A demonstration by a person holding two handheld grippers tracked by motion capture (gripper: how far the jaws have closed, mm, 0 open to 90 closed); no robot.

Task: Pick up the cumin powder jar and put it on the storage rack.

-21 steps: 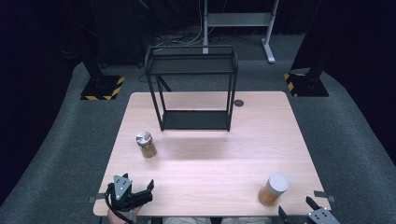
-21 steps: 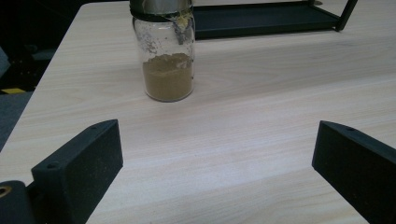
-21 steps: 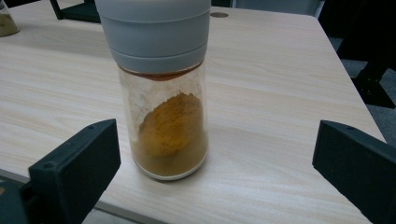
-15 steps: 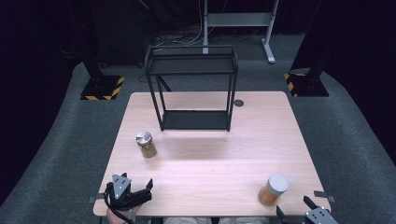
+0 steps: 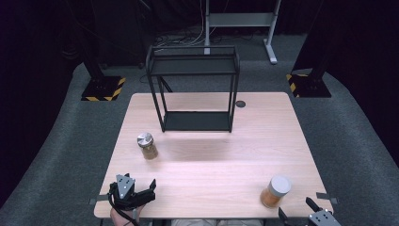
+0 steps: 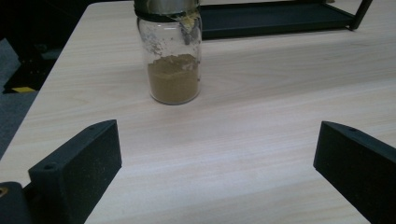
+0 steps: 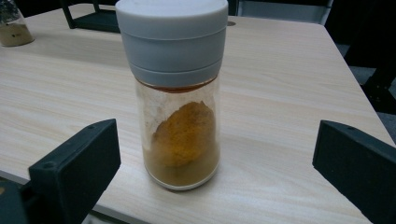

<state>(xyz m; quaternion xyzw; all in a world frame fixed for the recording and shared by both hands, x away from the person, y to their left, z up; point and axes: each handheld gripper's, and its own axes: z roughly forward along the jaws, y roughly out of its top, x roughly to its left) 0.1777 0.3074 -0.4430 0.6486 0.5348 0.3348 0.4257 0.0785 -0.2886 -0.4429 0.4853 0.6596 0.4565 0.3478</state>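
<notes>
Overhead, two spice jars stand on the table (image 5: 211, 179), none on the black shelf rack (image 5: 195, 94). Nothing looks begun. Left gripper (image 6: 219, 172) gapes empty toward the metal-lidded jar (image 6: 173, 70). Right gripper (image 7: 215, 172), jaws wide, faces the grey-capped jar (image 7: 180, 135) close ahead.

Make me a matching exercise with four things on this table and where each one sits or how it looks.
1 metal-lidded jar
2 grey-capped jar
3 black shelf rack
4 left gripper

a far middle of the table
b open at the near left edge
c near right corner, orange powder
d left side, brown powder

Pairs: 1-d, 2-c, 3-a, 4-b
</notes>
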